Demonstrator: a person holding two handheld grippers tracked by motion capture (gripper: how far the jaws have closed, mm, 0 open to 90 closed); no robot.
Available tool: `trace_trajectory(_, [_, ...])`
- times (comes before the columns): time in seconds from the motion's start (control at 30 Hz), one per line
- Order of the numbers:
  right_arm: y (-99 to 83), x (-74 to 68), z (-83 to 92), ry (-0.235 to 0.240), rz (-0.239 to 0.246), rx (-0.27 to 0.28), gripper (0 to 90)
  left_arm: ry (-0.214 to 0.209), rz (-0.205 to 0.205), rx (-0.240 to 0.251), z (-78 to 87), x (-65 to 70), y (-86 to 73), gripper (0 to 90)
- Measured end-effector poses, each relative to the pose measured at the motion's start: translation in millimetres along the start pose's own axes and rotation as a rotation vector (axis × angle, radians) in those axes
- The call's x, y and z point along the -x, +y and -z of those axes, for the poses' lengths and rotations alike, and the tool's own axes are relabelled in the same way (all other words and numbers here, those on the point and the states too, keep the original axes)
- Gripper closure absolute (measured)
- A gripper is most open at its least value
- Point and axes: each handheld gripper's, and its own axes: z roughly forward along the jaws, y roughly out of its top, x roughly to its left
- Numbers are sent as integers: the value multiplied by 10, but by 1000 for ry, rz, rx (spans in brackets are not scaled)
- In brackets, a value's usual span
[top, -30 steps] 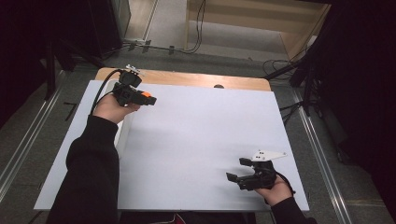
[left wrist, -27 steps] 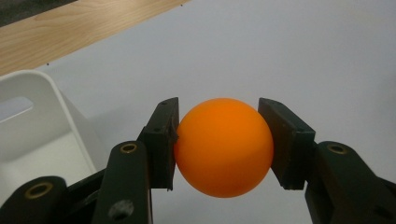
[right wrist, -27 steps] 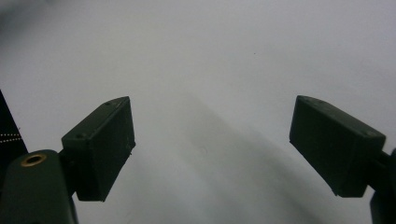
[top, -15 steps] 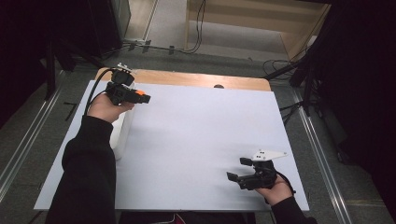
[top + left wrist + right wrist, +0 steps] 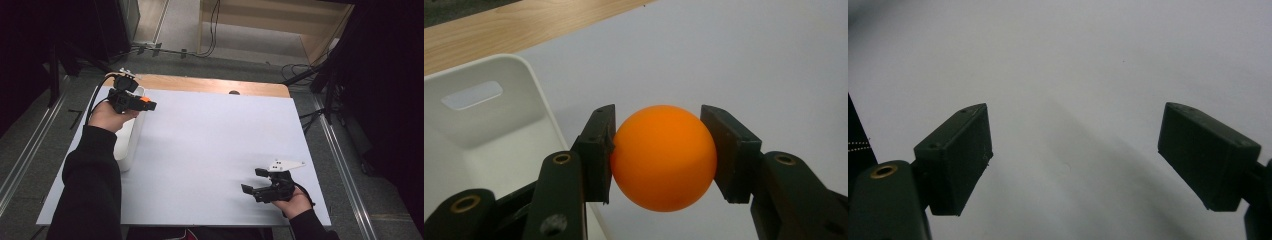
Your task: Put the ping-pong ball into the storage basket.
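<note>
Left gripper [image 5: 663,150] pinches a smooth orange plastic ball [image 5: 663,159] between both pads, just beside the rim of the white rectangular plastic bin [image 5: 499,125]. Right gripper [image 5: 1075,160] hangs spread wide over the white table sheet [image 5: 210,145], well apart.

In the high view, the person's left hand [image 5: 107,116] and black sleeve [image 5: 92,185] cover most of the long white plastic bin [image 5: 131,137], so its inside cannot be seen. In the left gripper view, the same bin [image 5: 489,125] is cut off at the left edge, and the round orange ball [image 5: 663,156] hides the white table covering [image 5: 744,65] behind it.
</note>
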Motion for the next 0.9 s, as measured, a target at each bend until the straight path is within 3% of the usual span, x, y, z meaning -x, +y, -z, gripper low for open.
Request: trace_trajectory(0.9, [45, -8, -54, 16, 19, -9, 129, 53, 68, 25, 105, -203, -115, 508])
